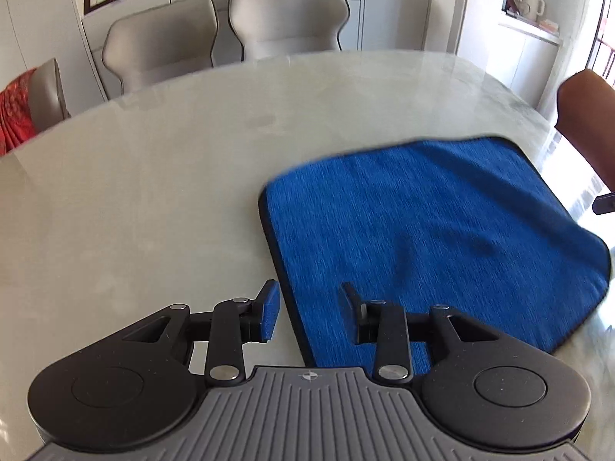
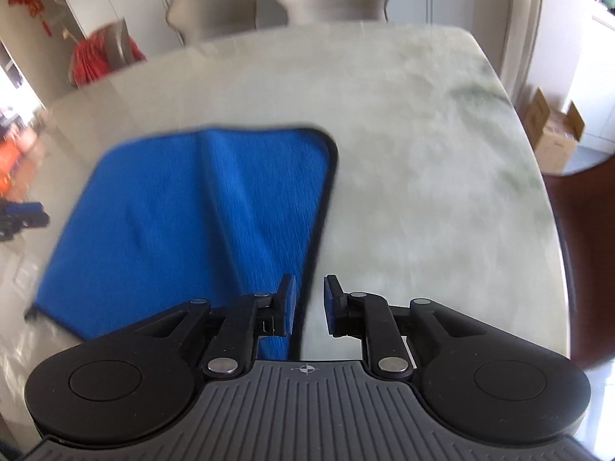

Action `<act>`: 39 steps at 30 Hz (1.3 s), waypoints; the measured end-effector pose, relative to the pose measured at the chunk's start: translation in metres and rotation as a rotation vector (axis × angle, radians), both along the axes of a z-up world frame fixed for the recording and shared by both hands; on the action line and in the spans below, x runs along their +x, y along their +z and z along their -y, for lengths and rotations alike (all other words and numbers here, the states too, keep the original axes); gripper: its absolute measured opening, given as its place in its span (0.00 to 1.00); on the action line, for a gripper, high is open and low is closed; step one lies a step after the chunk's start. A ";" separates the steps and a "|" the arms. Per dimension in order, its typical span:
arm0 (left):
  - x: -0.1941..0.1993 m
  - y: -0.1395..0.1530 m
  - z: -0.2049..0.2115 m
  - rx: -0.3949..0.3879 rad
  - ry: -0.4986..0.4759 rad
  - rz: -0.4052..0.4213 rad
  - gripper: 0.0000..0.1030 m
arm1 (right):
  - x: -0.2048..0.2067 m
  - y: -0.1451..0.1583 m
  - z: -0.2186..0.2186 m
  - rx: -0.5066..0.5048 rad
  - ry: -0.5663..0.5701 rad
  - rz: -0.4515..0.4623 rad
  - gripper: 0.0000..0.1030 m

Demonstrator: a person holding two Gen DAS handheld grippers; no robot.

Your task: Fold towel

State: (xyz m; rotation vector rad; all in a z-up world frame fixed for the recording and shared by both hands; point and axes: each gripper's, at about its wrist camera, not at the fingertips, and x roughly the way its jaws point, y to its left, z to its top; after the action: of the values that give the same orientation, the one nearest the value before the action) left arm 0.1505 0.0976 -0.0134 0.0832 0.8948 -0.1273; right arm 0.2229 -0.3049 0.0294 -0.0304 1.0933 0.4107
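A blue towel (image 1: 430, 238) with a dark hem lies on the pale marble table (image 1: 153, 192). My left gripper (image 1: 309, 307) is open above the towel's near left edge, which runs between its fingers. In the right wrist view the towel (image 2: 184, 211) shows a long crease, and its right edge runs toward me. My right gripper (image 2: 309, 303) is open, and the towel's near right edge passes between its fingers without being pinched. The left gripper's tip (image 2: 23, 215) shows at the far left. The right gripper's tip (image 1: 605, 203) shows at the right edge of the left wrist view.
Two grey chairs (image 1: 226, 34) stand behind the table's far edge. A brown chair (image 1: 588, 123) stands at the table's right side. A chair with a red cloth (image 1: 23, 107) is at the left. Cardboard boxes (image 2: 553, 130) sit on the floor at the right.
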 end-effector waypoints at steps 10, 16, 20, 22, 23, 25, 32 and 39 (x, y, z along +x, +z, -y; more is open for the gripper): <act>0.074 -0.009 0.003 0.024 -0.032 0.076 0.46 | 0.069 -0.002 -0.022 0.038 0.005 0.114 0.20; 0.102 -0.027 -0.004 0.036 0.007 -0.013 0.46 | 0.087 -0.008 -0.027 0.010 0.036 0.141 0.21; 0.110 -0.035 -0.009 0.024 0.015 -0.054 0.46 | 0.095 -0.011 -0.030 -0.005 0.063 0.146 0.24; 0.112 -0.038 -0.008 0.032 0.008 -0.069 0.48 | 0.098 -0.013 -0.031 -0.010 0.073 0.139 0.24; 0.113 -0.040 -0.008 0.036 0.003 -0.078 0.50 | 0.099 -0.014 -0.032 -0.012 0.078 0.136 0.24; 0.114 -0.043 -0.006 0.039 -0.007 -0.092 0.51 | 0.102 -0.016 -0.034 -0.018 0.088 0.129 0.25; 0.117 -0.046 -0.007 0.033 -0.015 -0.098 0.52 | 0.114 -0.025 -0.043 -0.016 0.126 0.113 0.25; 0.118 -0.046 -0.008 -0.009 -0.046 -0.101 0.18 | 0.111 -0.021 -0.054 -0.059 0.203 0.139 0.10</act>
State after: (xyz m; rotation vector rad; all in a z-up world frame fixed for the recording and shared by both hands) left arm 0.2680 0.1052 -0.0598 0.0894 0.9930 -0.1798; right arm 0.3340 -0.2513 0.0083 -0.2202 0.9684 0.5500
